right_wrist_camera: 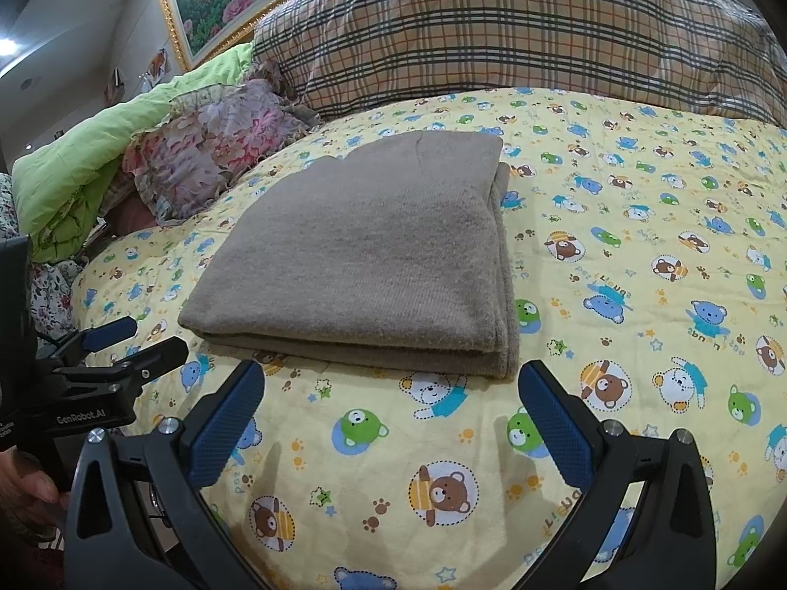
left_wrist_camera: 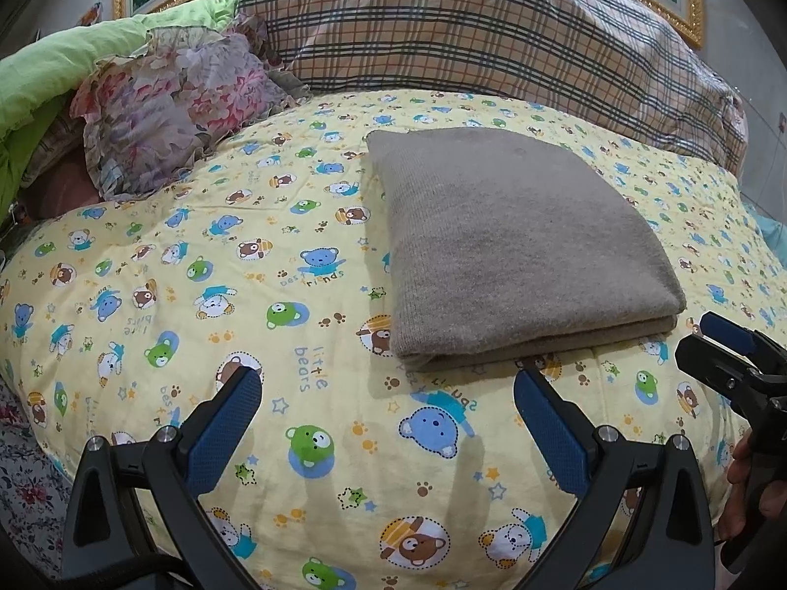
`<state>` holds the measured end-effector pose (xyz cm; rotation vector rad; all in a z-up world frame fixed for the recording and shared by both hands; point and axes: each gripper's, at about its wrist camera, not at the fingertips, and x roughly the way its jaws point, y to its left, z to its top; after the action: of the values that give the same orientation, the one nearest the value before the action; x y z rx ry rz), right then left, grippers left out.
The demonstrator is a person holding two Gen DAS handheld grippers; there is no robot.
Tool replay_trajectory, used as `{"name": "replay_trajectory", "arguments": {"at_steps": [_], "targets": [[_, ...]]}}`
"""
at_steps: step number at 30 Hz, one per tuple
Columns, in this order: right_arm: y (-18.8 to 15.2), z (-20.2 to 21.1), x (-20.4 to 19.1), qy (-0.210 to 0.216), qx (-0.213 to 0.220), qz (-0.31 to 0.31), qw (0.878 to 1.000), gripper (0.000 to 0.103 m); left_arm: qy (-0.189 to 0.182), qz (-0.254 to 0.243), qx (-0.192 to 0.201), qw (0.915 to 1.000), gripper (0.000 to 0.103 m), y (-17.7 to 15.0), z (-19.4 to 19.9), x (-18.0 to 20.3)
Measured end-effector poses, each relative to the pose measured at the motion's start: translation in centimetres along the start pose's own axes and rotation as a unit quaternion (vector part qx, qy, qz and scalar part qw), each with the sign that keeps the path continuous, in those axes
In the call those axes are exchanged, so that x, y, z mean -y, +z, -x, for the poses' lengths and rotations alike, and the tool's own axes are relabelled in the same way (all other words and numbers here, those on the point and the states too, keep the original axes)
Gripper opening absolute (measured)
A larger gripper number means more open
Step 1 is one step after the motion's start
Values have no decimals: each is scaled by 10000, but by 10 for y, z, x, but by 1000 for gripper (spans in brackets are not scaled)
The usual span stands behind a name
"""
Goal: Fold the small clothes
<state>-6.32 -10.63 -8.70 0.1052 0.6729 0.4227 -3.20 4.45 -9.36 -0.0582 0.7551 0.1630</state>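
Note:
A grey-brown knit garment (left_wrist_camera: pixel 521 241) lies folded into a flat rectangle on the yellow bear-print quilt (left_wrist_camera: pixel 196 270). It also shows in the right wrist view (right_wrist_camera: pixel 364 255), stacked in layers with the folded edges toward me. My left gripper (left_wrist_camera: pixel 388 393) is open and empty, just short of the garment's near edge. My right gripper (right_wrist_camera: pixel 391 388) is open and empty, also just short of the near edge. The right gripper shows at the right edge of the left wrist view (left_wrist_camera: pixel 728 344), and the left gripper at the left edge of the right wrist view (right_wrist_camera: pixel 133 344).
A large plaid pillow (left_wrist_camera: pixel 492 34) lies behind the garment. A floral ruffled cushion (left_wrist_camera: pixel 177 103) and a green quilt (left_wrist_camera: pixel 54 73) sit at the back left. A gold-framed picture (right_wrist_camera: pixel 216 0) hangs on the wall behind. Bare quilt (right_wrist_camera: pixel 639 246) stretches right of the garment.

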Motion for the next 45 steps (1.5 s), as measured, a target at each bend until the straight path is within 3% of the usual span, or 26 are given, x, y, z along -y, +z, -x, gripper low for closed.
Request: {"name": "replay_trajectory", "arguments": {"at_steps": [45], "targets": [[3,0,3,75,-36,32,10000,103,-21,19,-167,9999,103,0,-4,-2]]}}
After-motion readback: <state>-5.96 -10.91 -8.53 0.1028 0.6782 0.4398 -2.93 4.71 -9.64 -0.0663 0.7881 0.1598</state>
